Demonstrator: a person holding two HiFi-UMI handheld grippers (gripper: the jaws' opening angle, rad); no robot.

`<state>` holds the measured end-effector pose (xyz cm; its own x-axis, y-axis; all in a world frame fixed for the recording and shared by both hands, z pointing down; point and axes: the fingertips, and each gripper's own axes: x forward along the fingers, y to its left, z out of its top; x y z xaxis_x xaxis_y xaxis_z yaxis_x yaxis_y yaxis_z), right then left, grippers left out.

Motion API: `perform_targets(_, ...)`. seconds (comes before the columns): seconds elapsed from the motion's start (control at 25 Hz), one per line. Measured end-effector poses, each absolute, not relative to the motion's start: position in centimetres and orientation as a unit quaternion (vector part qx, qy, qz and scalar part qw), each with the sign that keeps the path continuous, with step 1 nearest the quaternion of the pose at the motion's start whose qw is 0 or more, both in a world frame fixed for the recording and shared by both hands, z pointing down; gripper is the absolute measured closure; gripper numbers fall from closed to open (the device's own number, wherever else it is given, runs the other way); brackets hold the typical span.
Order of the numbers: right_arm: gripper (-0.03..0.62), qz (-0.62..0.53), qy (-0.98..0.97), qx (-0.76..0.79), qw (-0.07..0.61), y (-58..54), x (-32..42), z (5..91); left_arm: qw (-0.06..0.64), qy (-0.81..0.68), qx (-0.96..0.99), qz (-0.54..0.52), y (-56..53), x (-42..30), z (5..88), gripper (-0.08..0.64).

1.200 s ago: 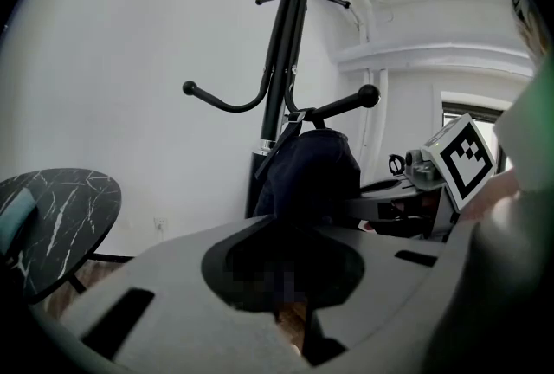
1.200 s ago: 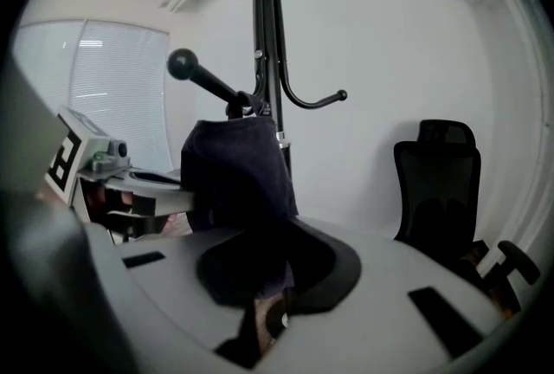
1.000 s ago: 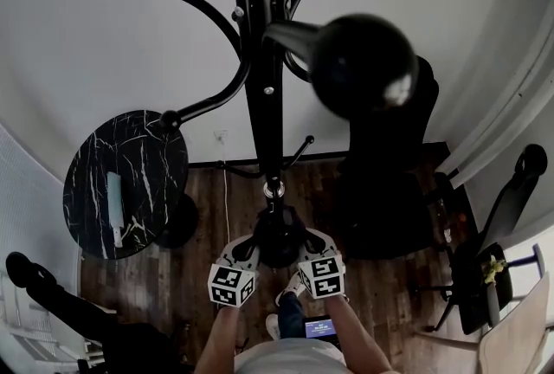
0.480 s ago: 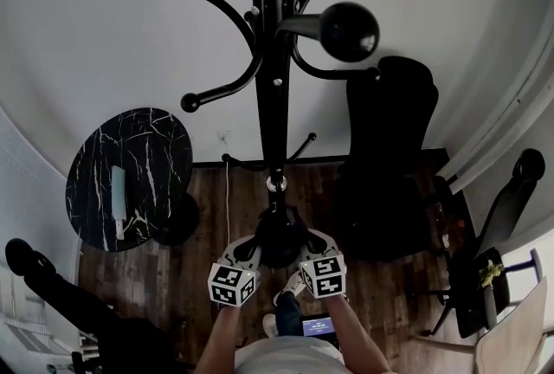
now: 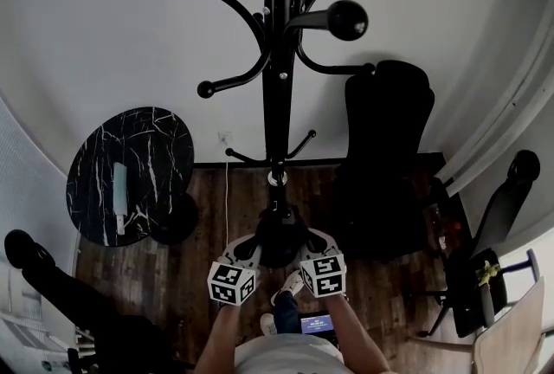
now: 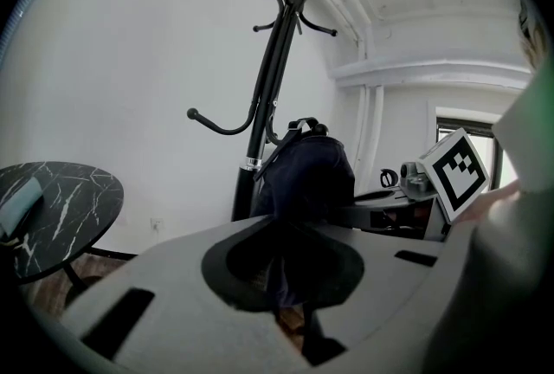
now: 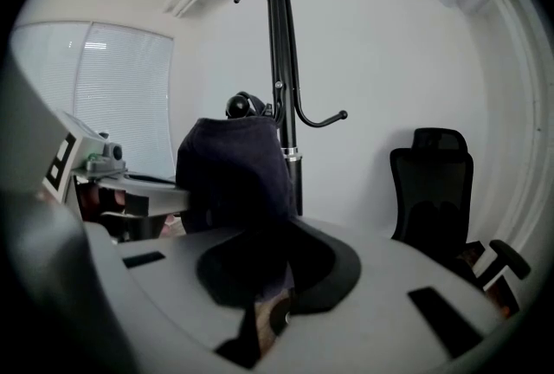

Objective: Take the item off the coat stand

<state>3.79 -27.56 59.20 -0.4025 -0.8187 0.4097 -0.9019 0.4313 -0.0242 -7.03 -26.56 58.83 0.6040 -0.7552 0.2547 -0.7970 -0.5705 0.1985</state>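
- A soft, slumped bag [image 6: 305, 177] of dark navy cloth sits close against the pole of a black metal coat stand [image 5: 279, 104] with curved, ball-tipped hooks. Whether it hangs from a hook cannot be told.
- The left gripper [image 5: 256, 246] and right gripper [image 5: 305, 242] each clamp its fabric, 1 from either side.
- Each carries a marker cube [image 5: 231, 284] printed with black-and-white squares.
- A round, white-veined black marble table [image 5: 130, 173] stands on a dark plank floor [image 5: 208, 216].

Table [image 5: 164, 147] left of coat stand [image 5: 279, 104]; chair [image 5: 387, 138] right; item [image 5: 279, 238] in front.
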Motion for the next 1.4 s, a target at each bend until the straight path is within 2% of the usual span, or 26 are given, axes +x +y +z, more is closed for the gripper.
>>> perform_targets(1.4, 0.565, 0.124, -0.832, 0.528, 0.118, -20.8, 2.9, 55.1, 0.127, -0.436, 0.890, 0.049, -20.3, -7.9, 54.5, 0.529)
